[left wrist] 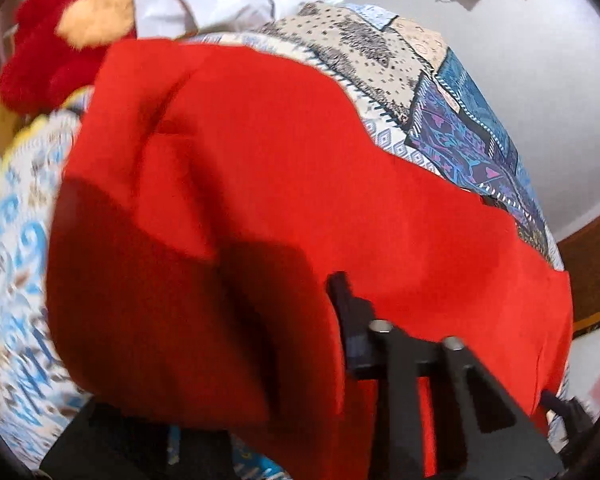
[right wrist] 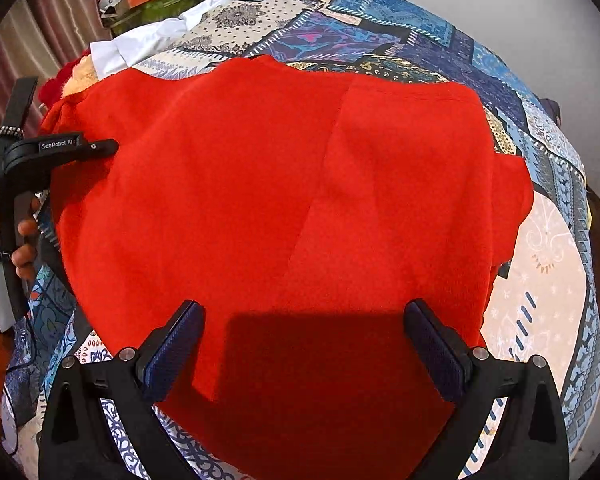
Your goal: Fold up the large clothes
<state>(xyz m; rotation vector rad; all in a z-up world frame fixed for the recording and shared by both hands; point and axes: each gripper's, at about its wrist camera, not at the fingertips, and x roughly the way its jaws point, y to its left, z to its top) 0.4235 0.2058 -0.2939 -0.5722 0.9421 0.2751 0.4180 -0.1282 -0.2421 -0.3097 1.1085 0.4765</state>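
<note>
while spread flat, red garment

Matt red cloth garment, printed cotton-like bedspread, matt black plastic tool

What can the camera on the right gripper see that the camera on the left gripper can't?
Only the right wrist view shows the whole left gripper from outside, the hand holding it, and the right gripper wide open above the cloth. Only the left wrist view shows the red and tan plush toy clearly, and red cloth draped over its own finger. Both show the red garment on the patterned bedspread, and the white cloth behind.
</note>
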